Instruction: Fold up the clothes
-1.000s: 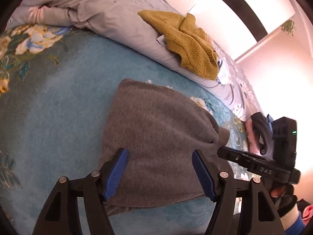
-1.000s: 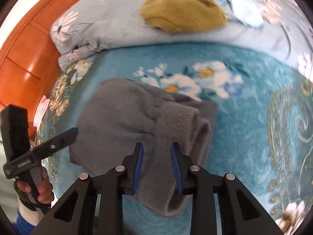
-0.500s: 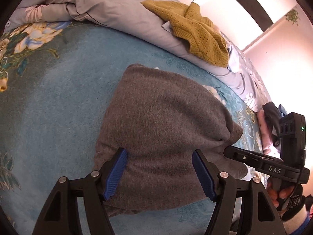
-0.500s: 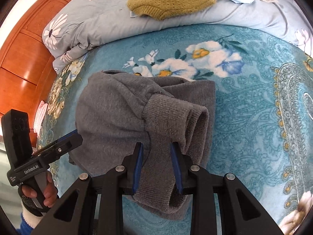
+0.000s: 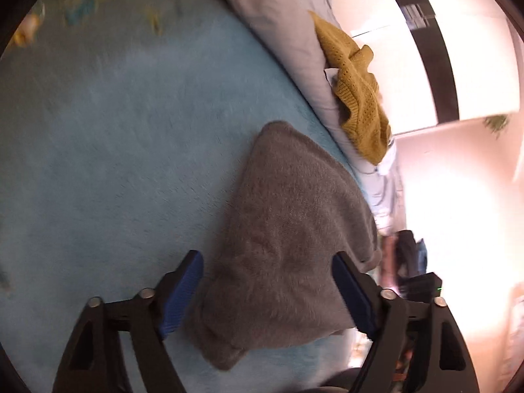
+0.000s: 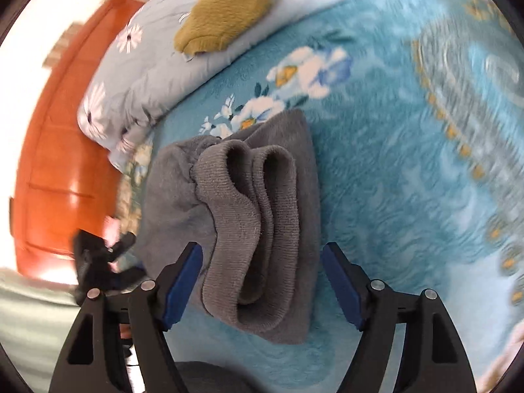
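Observation:
A folded grey garment (image 5: 288,239) lies on the teal floral blanket (image 5: 114,163). In the right wrist view the garment (image 6: 249,216) shows its ribbed cuffs stacked on top, facing the camera. My left gripper (image 5: 267,291) is open, its blue pads on either side of the garment's near end. My right gripper (image 6: 262,288) is open, its pads wide on either side of the ribbed end, not touching it. The left gripper (image 6: 104,262) shows blurred at the left of the right wrist view. The right gripper (image 5: 422,288) shows dimly at the right of the left wrist view.
A mustard knit sweater (image 5: 357,88) lies on a grey floral duvet (image 5: 288,32) behind the grey garment; it also shows in the right wrist view (image 6: 226,9). An orange wooden headboard (image 6: 55,150) stands at the left. A bright wall and window (image 5: 458,163) lie beyond the bed.
My right gripper has opened and let go of the grey garment's ribbed end, which now rests on the pile. Both cameras have swung; the views are blurred.

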Demonstrator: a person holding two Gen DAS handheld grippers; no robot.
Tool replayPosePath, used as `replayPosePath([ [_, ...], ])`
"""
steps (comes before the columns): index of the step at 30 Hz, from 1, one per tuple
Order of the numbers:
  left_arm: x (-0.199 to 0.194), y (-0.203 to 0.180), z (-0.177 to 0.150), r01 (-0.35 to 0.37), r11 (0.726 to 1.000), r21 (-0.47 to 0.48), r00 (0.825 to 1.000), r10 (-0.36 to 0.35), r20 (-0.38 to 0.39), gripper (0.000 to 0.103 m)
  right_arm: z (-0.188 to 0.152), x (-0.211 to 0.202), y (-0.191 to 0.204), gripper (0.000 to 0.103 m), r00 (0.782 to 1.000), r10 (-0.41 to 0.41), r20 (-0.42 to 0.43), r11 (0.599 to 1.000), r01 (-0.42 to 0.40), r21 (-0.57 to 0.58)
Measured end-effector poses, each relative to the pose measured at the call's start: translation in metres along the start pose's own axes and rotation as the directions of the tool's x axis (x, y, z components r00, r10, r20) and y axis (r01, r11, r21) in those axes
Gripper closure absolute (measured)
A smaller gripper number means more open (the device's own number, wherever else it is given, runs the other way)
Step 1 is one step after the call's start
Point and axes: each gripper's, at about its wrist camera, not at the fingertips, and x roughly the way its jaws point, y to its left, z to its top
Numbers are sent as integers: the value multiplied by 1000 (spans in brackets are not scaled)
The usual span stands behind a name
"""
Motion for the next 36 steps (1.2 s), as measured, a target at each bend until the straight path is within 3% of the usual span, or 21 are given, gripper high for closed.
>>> replayPosePath([
  [4,18,-6,8,17,999,49,998,-14,-57,0,4,14,-8,14,999,44,-16,998,-43,54],
  [6,27,-10,12,56,997,53,994,-51,-97,0,6,18,-8,9,998,59,-11,997,-59,56],
  [11,45,-21,19,21,993,118,988,-2,-157,0,11,27,-8,5,995,97,1,994,-97,57],
  [17,47,-26,12,22,983,185,988,7,-155,0,13,29,-11,3,992,122,-2,991,-122,46],
  [22,54,-26,25,18,991,132,981,8,-192,0,15,29,-11,3,991,133,4,991,-133,24],
  [28,52,-24,30,51,994,101,983,-32,-183,1,23,41,3,5,994,112,-7,993,-112,-40],
  [32,55,-37,27,105,985,137,979,-78,-190,1,28,45,2,19,994,113,6,993,-113,-33],
  [36,72,-51,23,44,978,206,977,1,-215,4,26,43,0,35,995,102,10,995,-101,-16],
])
